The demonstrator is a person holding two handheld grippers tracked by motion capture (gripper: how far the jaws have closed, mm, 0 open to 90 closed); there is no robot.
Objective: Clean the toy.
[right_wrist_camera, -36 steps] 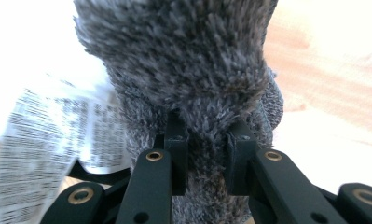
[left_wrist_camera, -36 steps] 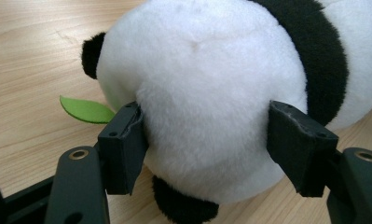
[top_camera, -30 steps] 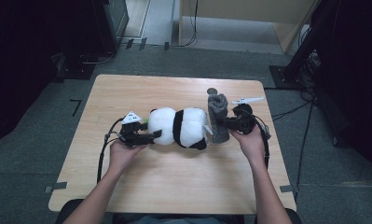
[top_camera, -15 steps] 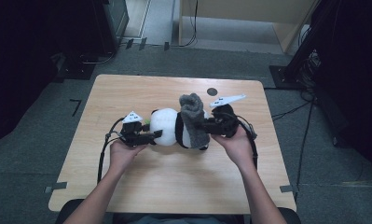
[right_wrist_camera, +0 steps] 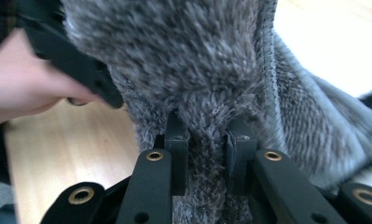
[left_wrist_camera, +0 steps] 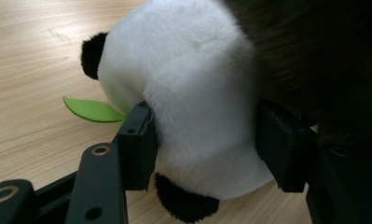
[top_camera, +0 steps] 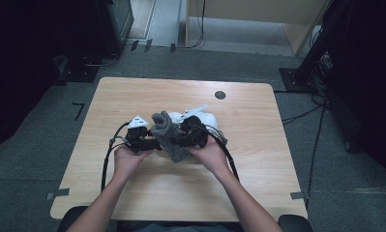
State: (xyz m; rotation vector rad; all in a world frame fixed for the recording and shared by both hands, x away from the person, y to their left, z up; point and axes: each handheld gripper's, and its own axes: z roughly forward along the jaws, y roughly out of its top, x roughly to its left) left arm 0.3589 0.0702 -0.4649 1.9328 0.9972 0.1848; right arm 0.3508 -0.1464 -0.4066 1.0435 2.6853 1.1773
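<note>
At frame centre the left gripper [top_camera: 149, 142] has just closed on the white-and-black plush panda [left_wrist_camera: 193, 93]; its jaws squeeze it. The right gripper [right_wrist_camera: 207, 144] pinches grey fuzzy cloth [right_wrist_camera: 197, 60] narrowly.

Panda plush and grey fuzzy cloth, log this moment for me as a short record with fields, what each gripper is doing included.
scene: wooden table, person seated at its near edge
panda plush: white and black panda plush lying on the table, green felt leaf beside it
grey cloth: grey fuzzy cloth draped over the panda
left gripper: left gripper jaws closed in on the panda's white body, pads pressing its sides
right gripper: right gripper pinching a fold of the grey cloth
</note>
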